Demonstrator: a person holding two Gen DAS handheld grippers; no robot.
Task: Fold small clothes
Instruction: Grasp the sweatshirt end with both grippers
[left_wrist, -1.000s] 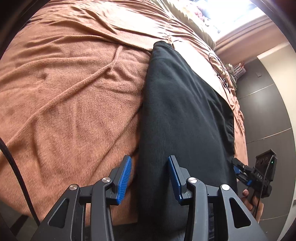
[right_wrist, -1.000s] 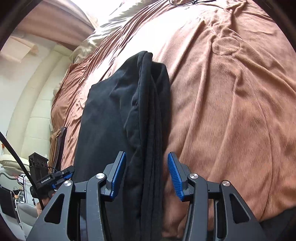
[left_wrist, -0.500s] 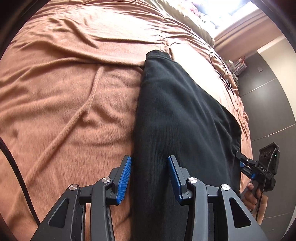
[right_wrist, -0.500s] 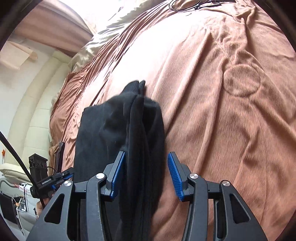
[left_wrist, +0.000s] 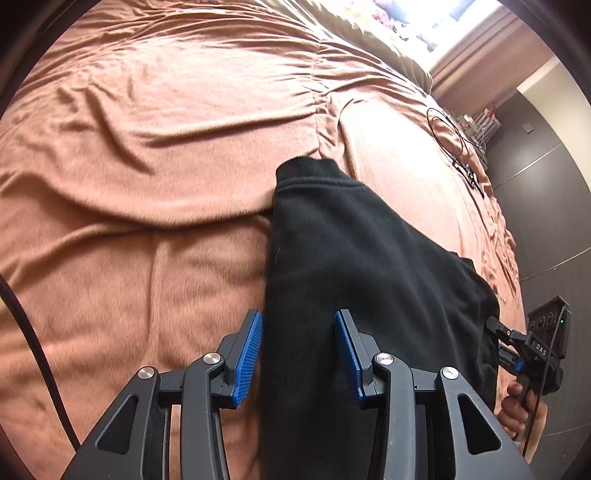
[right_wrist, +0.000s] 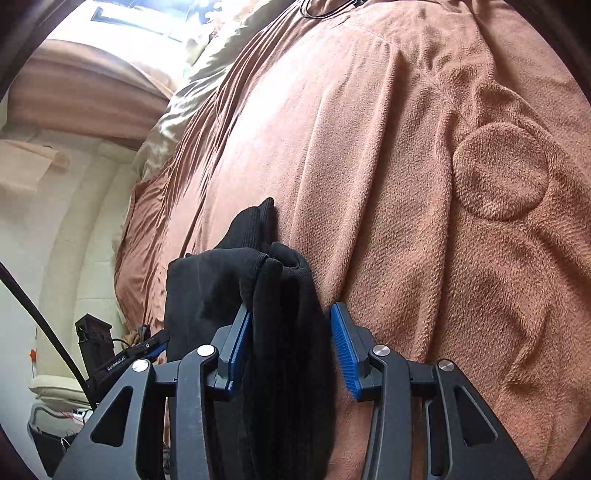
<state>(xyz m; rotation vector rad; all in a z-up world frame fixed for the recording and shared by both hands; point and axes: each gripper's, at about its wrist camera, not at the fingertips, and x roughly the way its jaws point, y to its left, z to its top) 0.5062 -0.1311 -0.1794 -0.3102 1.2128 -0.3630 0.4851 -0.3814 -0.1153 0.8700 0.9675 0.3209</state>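
Step in hand, as judged: mid-fold. The black garment (left_wrist: 354, 266) lies lengthwise on the brown bedspread (left_wrist: 147, 184), each near corner of it between the blades of a tool.

Left gripper (left_wrist: 299, 354) — fingers stand partly apart with the garment's near edge bunched between the blue pads (left_wrist: 249, 356). The left pad looks to touch the cloth; a gap shows at the right pad, so a firm clamp can't be confirmed. Right gripper (right_wrist: 291, 350) — its jaws have just been closing; several stacked layers of cloth sit between them, the left pad against the bundle, the right pad just clear of it or barely touching.

Next move, as judged: both tools need a sure pinch, then an even lift and carry toward the far cuff end, kept level w/ each other so the layers don't slip or skew.

Materials:
- Garment: thick knit, matte, soft, w/ a ribbed band at the far end; long, tapering shape.
- Bedspread: short fleece pile, creased, w/ a round pressed mark (right_wrist: 500, 171).
- Pads: ridged blue rubber on black plastic arms.
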